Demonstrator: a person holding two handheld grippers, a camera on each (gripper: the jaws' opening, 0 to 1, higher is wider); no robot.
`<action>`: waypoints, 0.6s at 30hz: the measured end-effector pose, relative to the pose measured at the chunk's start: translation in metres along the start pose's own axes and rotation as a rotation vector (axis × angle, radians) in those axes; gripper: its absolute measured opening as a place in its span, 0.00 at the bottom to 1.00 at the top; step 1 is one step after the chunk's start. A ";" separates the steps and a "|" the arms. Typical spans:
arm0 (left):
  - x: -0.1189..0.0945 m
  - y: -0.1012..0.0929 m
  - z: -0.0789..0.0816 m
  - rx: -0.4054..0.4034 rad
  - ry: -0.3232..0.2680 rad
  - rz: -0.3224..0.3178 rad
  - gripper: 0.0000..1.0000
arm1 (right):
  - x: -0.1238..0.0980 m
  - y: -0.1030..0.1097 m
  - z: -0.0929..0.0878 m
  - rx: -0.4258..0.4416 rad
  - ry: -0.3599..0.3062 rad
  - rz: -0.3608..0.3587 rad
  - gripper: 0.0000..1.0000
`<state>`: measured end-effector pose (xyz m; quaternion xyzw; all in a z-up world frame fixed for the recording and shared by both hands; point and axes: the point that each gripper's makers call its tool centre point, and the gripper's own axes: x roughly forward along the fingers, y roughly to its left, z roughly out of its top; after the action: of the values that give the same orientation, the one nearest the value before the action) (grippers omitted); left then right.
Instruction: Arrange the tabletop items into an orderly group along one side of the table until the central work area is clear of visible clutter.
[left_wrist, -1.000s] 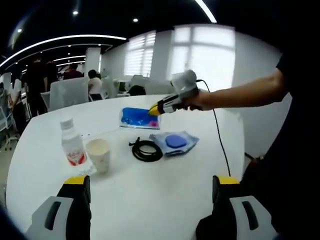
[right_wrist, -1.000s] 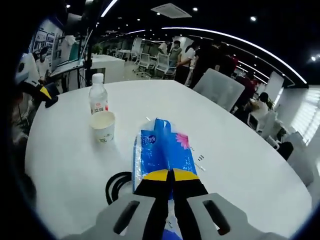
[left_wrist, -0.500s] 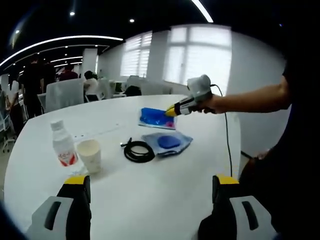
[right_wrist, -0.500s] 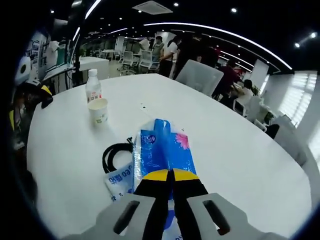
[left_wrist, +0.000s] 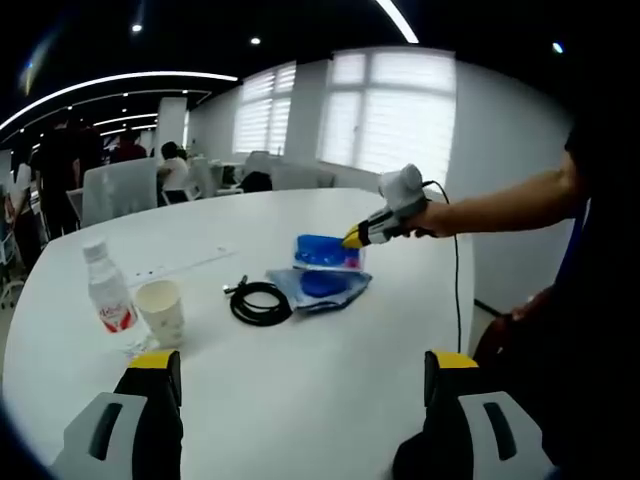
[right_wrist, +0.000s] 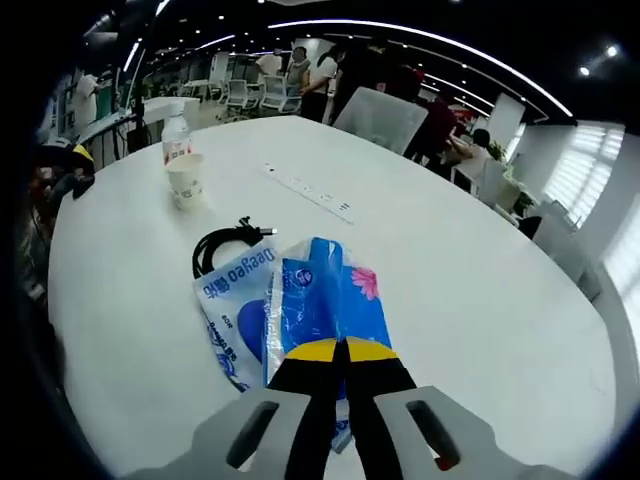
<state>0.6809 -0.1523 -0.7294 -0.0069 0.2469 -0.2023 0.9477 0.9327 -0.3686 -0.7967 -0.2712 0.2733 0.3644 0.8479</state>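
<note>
A blue tissue pack (right_wrist: 325, 300) is being gripped by the closed right gripper (right_wrist: 340, 352) beside the cable (right_wrist: 215, 250), awaiting placement; the left gripper (left_wrist: 295, 385) is being held open.

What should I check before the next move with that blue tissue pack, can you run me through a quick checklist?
1. Right gripper shut on the tissue pack: ok.
2. Pack overlaps the blue pouch beside it: not ok if they should sit apart.
3. Black cable coiled near the pouch, touching or not: cannot tell.
4. Paper cup and bottle upright, away from the pack: ok.
5. Left gripper open over bare table: ok.
</note>
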 end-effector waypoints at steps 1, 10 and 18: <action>-0.001 0.000 0.000 -0.001 -0.001 0.002 1.00 | 0.002 -0.001 -0.004 0.006 0.006 0.001 0.00; -0.009 0.000 -0.005 -0.013 -0.004 0.016 1.00 | 0.001 0.014 -0.011 0.066 0.019 0.030 0.04; -0.017 0.006 -0.008 -0.023 -0.014 0.035 1.00 | 0.000 0.032 0.027 0.013 -0.080 0.078 0.14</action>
<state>0.6658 -0.1397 -0.7291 -0.0151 0.2427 -0.1827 0.9526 0.9154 -0.3318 -0.7863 -0.2399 0.2520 0.4059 0.8451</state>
